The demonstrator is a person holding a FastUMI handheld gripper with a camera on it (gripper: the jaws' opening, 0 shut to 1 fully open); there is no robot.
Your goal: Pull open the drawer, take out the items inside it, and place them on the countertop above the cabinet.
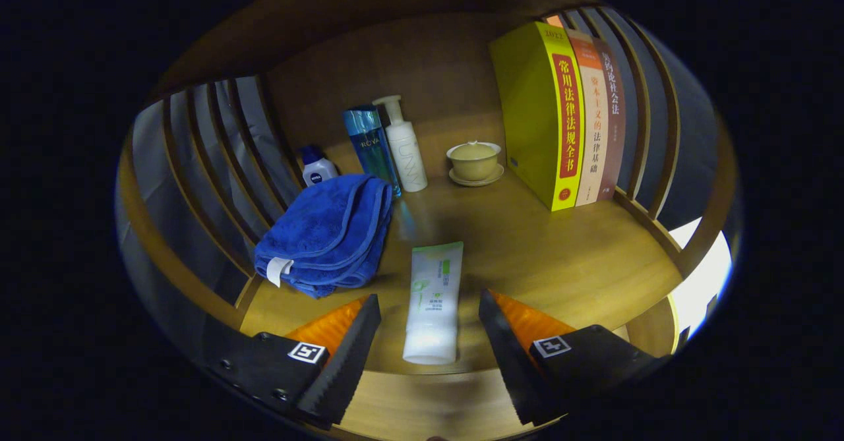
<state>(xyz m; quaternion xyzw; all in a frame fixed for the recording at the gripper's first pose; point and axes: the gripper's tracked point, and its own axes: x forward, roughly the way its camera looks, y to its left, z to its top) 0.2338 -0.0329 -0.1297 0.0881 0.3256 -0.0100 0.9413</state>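
Wooden countertop (560,263), slatted sides, tube (433,299) between parted gripper (428,335) fingers

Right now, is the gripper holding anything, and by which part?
Nothing is held. The gripper is open; the white tube lies flat on the countertop between its fingers, touched by neither.

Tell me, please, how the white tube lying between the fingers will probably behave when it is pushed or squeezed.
The white tube lies flat on the wooden countertop, so it would probably slide rather than roll. It looks like soft plastic, likely to dent under pressure. The gripper is open, its fingers on either side of the tube without touching it.
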